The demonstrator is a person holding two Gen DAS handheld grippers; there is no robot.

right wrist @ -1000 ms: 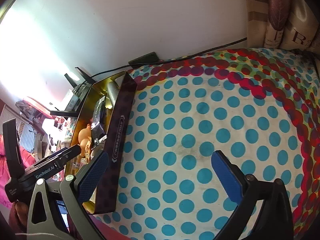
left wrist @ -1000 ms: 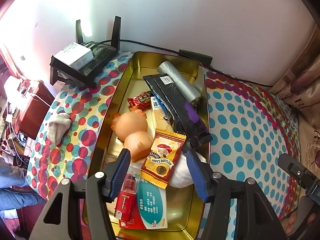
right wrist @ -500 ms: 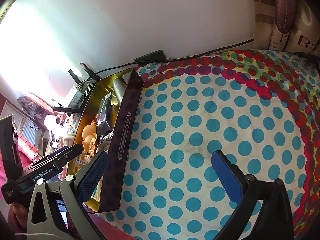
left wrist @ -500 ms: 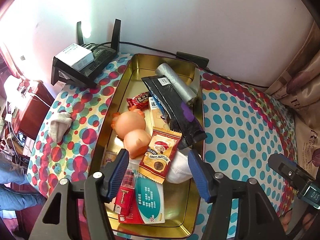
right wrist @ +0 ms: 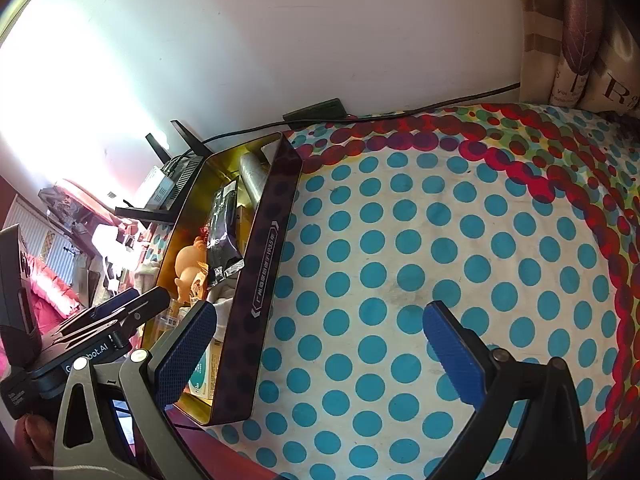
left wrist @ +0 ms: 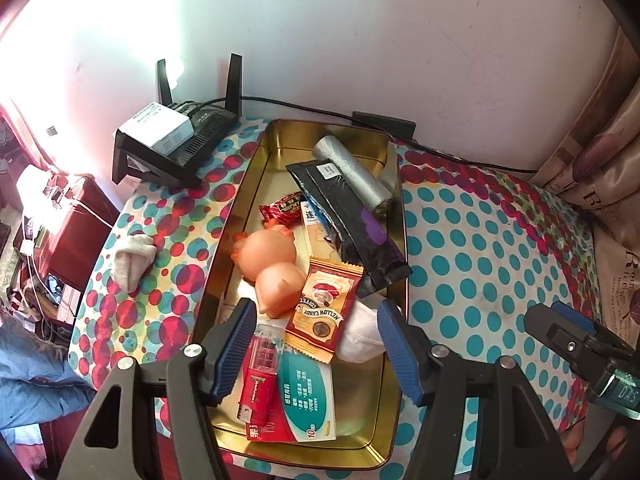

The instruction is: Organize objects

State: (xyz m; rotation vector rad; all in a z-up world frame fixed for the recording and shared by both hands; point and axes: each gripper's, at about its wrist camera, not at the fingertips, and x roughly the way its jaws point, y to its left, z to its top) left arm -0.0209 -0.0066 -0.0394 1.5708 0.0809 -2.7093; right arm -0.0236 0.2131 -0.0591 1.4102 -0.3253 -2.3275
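Observation:
My left gripper (left wrist: 316,320) hangs open above the near half of a gold tin (left wrist: 360,412), with nothing pressed between its blue pads. Below it lie a coffee candy packet (left wrist: 326,312), a white cloth (left wrist: 360,336), a red stick-shaped item (left wrist: 260,376) and a teal-and-white box (left wrist: 306,400). Farther in are an orange pig toy (left wrist: 272,260), a black pouch (left wrist: 352,220), a silver roll (left wrist: 352,172) and a red sweet (left wrist: 282,208). My right gripper (right wrist: 320,320) is open over bare dotted cloth, to the right of the tin's dark outer wall (right wrist: 260,280).
A black router (left wrist: 180,140) with a white box on it stands at the back left by the wall. A rolled white sock (left wrist: 132,260) lies on the dotted tablecloth left of the tin. A cable and adapter (left wrist: 384,124) run along the wall. Curtain fabric (left wrist: 600,168) hangs at the right.
The left gripper's jaws stand slightly wider than a second ago, and its view has drawn back a little from the tin. The right gripper stays open over the cloth.

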